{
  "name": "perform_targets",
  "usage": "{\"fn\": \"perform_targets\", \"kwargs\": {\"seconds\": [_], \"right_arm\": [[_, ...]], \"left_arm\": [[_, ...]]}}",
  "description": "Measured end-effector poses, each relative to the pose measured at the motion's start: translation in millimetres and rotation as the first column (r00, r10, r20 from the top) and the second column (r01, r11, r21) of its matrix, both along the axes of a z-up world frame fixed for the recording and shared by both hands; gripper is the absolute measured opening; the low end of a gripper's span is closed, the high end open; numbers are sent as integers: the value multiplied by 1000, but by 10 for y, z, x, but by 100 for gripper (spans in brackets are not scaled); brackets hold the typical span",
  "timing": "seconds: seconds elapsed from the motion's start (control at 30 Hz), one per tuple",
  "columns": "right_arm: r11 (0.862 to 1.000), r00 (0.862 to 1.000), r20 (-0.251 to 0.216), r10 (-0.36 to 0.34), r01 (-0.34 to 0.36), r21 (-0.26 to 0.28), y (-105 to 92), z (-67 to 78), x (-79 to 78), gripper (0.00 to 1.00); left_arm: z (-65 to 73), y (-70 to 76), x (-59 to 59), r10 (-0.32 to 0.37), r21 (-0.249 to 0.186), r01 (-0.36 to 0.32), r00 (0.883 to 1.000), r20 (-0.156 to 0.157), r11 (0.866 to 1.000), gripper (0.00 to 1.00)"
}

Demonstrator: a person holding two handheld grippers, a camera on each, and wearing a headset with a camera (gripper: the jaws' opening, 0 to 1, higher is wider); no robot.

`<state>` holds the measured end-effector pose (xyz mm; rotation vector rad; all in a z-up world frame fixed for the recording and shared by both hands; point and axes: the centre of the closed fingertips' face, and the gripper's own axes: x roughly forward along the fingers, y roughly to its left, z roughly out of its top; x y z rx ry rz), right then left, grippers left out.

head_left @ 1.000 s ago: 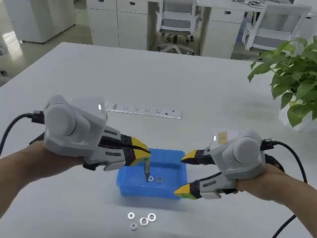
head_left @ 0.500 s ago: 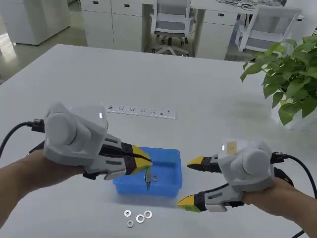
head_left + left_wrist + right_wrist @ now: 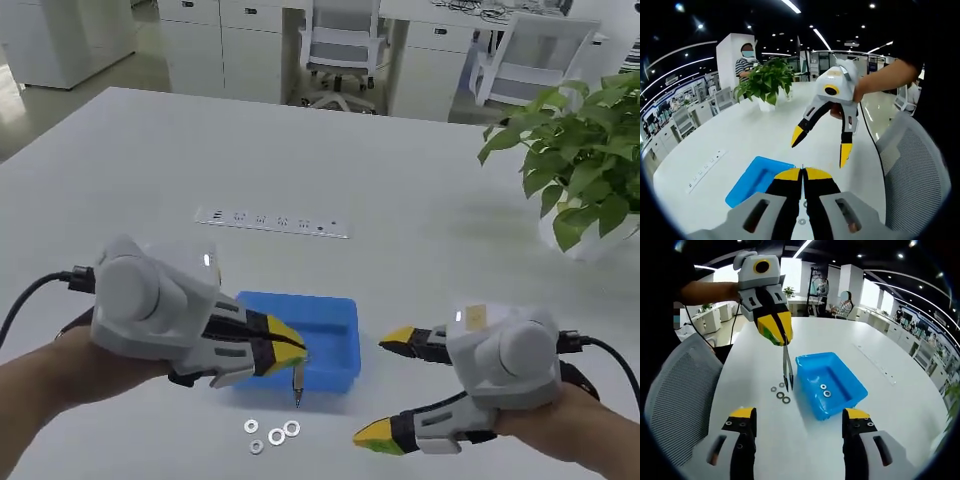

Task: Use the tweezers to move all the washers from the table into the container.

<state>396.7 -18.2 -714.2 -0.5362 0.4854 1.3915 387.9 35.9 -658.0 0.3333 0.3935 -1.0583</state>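
— Left gripper (image 3: 290,350), what is it doing?
— Its jaws are pressed together on the tweezers (image 3: 297,385), which hang tips-down from between the yellow fingertips. The hand wraps the grey body from behind, the forearm comes in from the lower left, and the gripper is angled to the right and slightly down.
— And the right gripper (image 3: 375,390)?
— Jaws spread wide, nothing between them. It is held from the lower right with the jaws pointing left, and it hovers over the table (image 3: 420,230), off to the right of the container (image 3: 300,305).
— Where are the washers?
— Four washers on the table (image 3: 276,437) lie in a loose cluster nearest the person, just in front of the container's near wall. In the right gripper view the tweezer tips (image 3: 787,385) sit right beside that cluster (image 3: 780,395); whether they touch a washer I cannot tell. Two washers in the container (image 3: 825,390) rest on its blue floor.
— Further back?
— A white power strip (image 3: 270,221) lies flat beyond the container, a potted plant (image 3: 580,160) stands at the far right, and office chairs (image 3: 345,40) are past the table's edge.
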Motion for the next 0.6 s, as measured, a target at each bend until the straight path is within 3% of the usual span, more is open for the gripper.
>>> {"fn": "perform_targets", "kwargs": {"seconds": [0.6], "right_arm": [[1000,999,-32,-15,15,4,-50,-96,-107,76]], "left_arm": [[-233,-62,-91,-22,27,23,999,-31,999,5]]}}
